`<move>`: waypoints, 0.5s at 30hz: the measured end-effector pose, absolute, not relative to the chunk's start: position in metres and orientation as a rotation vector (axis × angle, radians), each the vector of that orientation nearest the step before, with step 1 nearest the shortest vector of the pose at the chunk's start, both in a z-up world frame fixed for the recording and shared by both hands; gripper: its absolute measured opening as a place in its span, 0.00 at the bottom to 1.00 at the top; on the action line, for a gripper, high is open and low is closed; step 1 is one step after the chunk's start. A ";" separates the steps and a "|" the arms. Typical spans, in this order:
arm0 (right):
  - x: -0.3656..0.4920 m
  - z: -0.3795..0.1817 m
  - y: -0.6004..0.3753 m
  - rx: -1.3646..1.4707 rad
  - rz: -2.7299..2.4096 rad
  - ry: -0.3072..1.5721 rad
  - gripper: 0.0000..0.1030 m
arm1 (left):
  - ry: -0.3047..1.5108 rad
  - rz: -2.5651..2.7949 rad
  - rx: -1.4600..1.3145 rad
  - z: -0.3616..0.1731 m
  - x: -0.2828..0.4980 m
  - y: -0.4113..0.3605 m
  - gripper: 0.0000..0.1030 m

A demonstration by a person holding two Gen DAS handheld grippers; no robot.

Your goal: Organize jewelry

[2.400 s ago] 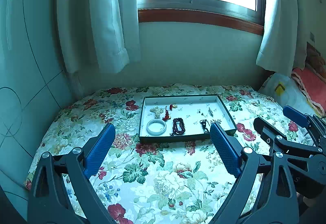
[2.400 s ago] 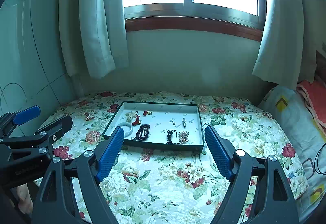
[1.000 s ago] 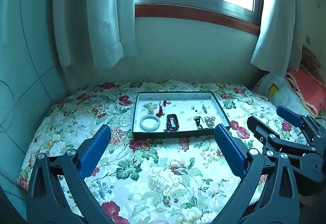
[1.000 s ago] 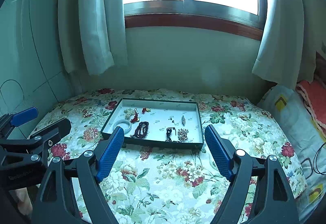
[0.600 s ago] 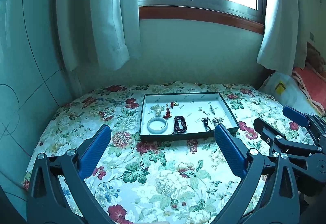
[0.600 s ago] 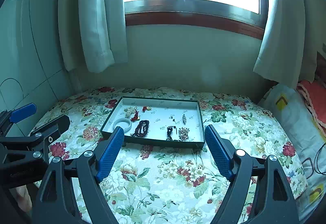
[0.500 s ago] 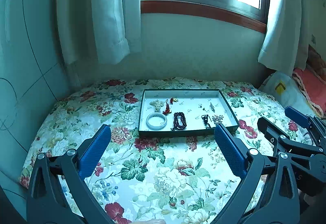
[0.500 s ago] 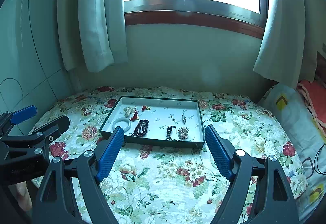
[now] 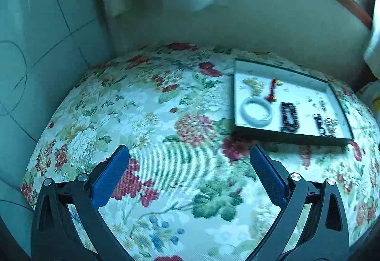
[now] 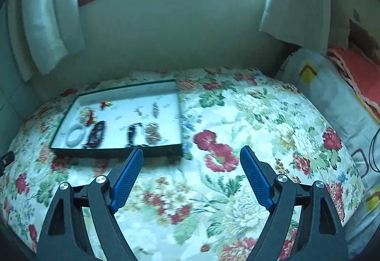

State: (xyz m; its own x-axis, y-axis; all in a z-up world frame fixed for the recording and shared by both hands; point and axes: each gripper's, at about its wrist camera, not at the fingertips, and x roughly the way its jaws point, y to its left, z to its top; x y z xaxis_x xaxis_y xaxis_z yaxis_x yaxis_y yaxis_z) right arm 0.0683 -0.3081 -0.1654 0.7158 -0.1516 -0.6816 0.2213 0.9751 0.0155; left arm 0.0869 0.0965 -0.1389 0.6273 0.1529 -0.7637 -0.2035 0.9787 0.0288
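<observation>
Left hand-held gripper (image 9: 188, 157): jaws wide apart, empty, above floral bedspread (image 9: 147, 118), short of tray (image 9: 288, 135). Right hand-held gripper (image 10: 191, 158): jaws wide apart, empty, at tray's near edge. Tray lying on bedspread holds white bangle (image 9: 256, 111), dark bead bracelet (image 9: 289, 117), red charm (image 9: 273, 91); remaining pieces blurred.

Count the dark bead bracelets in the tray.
2, both near the tray's front edge: one right of the white bangle, the other further right. Blur may hide smaller pieces.
</observation>
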 end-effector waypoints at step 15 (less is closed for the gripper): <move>0.151 -0.247 -0.447 0.272 -0.527 0.861 0.85 | 0.939 0.614 -0.262 -0.225 0.145 0.267 0.98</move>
State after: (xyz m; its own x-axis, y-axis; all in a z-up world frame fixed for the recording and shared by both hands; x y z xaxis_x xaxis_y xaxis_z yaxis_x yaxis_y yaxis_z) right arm 0.1515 -0.4468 -0.2467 0.5353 -0.3294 -0.7778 0.5429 0.8396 0.0180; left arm 0.1455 0.2666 -0.2248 0.4368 0.3770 -0.8167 -0.5971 0.8006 0.0502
